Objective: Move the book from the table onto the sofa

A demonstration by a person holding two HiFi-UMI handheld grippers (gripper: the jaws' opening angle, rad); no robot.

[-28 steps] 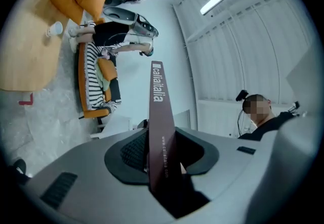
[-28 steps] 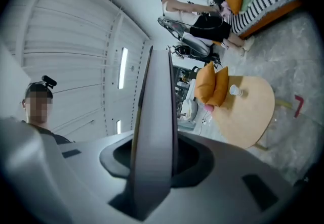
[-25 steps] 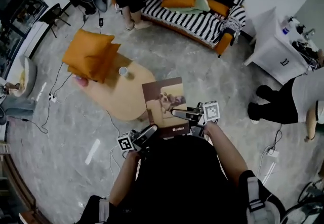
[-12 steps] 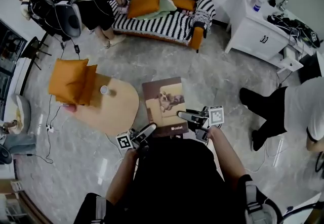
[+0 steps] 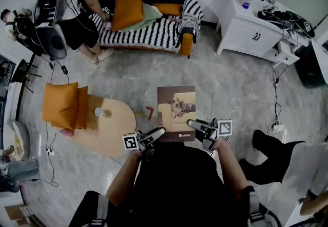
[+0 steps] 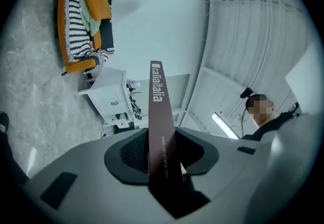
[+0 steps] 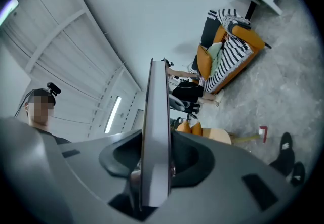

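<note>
Book (image 5: 176,110) just right of the table (image 5: 115,129), sofa (image 5: 154,34) well beyond it, cabinet (image 5: 243,28) right of the sofa.

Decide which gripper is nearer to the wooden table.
Left. The left gripper grips the book at its near left corner, just right of the table. The right gripper grips the book's near right corner, so the book lies between it and the table.
</note>
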